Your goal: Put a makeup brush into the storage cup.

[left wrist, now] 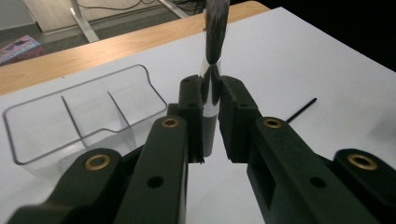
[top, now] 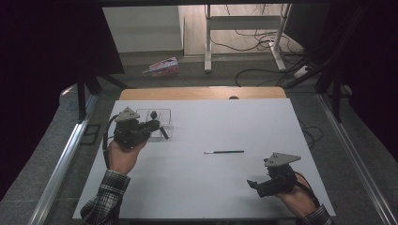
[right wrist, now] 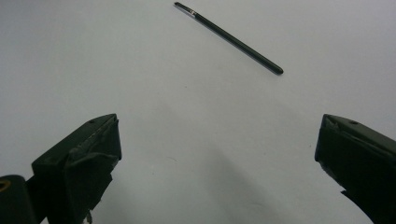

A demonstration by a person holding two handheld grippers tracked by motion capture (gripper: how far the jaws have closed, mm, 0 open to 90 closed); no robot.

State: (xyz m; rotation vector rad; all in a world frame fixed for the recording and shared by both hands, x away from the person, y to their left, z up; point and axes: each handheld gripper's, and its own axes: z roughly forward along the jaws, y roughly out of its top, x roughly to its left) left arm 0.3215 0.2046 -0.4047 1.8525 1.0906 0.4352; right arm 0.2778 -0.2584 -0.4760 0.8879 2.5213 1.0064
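Observation:
My left gripper (top: 155,125) (left wrist: 211,88) is shut on a makeup brush (top: 153,114) (left wrist: 215,28), with the pads on its silver ferrule. The dark bristles point up and the black handle hangs below the jaws. It is held just beside a clear plastic organizer (top: 167,113) (left wrist: 46,130) with several compartments, at the table's far left. A thin black brush (top: 225,152) (right wrist: 233,41) (left wrist: 301,109) lies flat mid-table. My right gripper (top: 253,186) (right wrist: 219,128) stands open near the front right, short of that thin brush, with nothing between its jaws.
A white sheet (top: 211,187) covers the table, with a wooden strip (top: 202,93) at the far edge. On the floor beyond lie a pink box (top: 163,67), desk legs (top: 207,42) and cables (top: 263,70). Metal rails (top: 61,164) run along both sides.

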